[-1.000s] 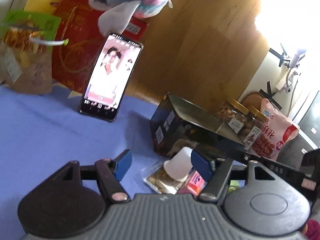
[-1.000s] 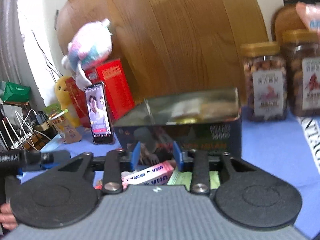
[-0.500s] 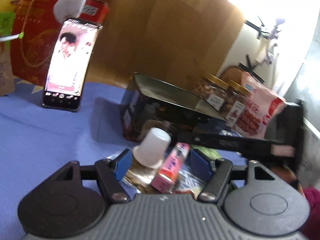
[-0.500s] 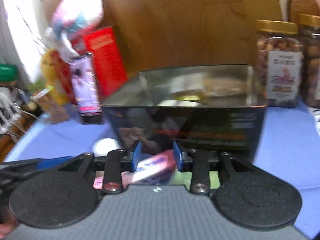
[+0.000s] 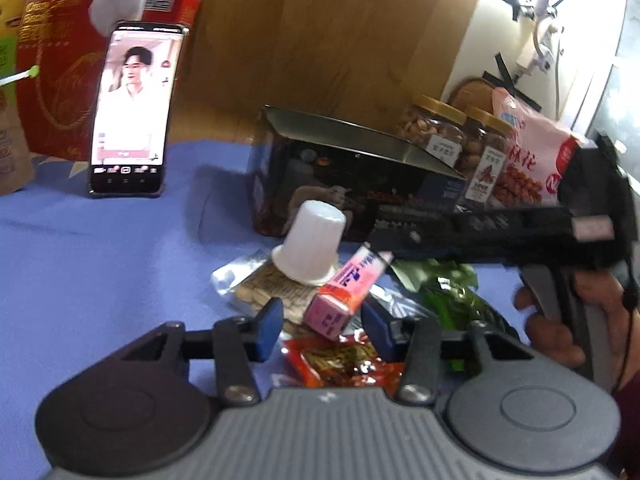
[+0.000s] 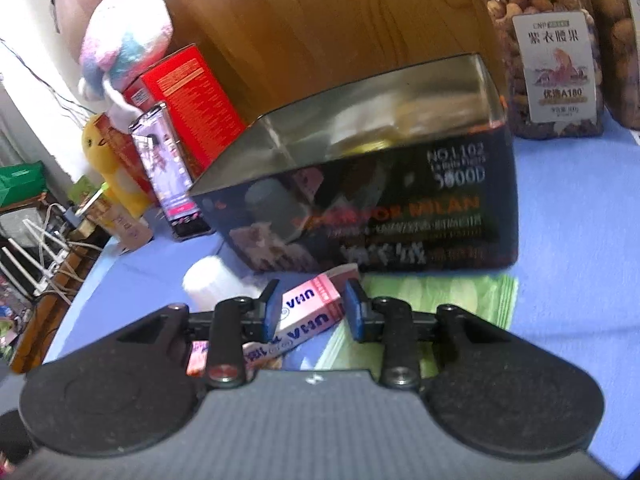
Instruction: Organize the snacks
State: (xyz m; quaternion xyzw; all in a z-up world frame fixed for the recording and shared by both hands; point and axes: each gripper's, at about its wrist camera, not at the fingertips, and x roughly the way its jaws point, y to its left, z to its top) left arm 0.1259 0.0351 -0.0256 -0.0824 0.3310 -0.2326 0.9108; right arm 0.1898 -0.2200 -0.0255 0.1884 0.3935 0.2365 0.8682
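Observation:
A pile of snacks lies on the blue cloth before a dark open tin (image 5: 352,184) (image 6: 384,208). It holds a pink carton (image 5: 346,290) (image 6: 308,314), an upturned white cup (image 5: 312,242) (image 6: 208,280), a clear biscuit pack (image 5: 260,284), a red packet (image 5: 344,362) and a green packet (image 5: 448,292) (image 6: 432,300). My left gripper (image 5: 322,326) is open, its fingers either side of the carton's near end. My right gripper (image 6: 312,310) is open around the same carton from the other side, with gaps at both pads.
A phone (image 5: 130,108) leans on a red box (image 5: 52,80) at the back left, under a plush toy (image 6: 124,44). Two nut jars (image 5: 436,136) (image 6: 544,64) and a pink snack bag (image 5: 528,152) stand right of the tin. A wooden board stands behind.
Both grippers moved closer to the snack pile. The pink carton now lies between the fingers of each; both stay open.

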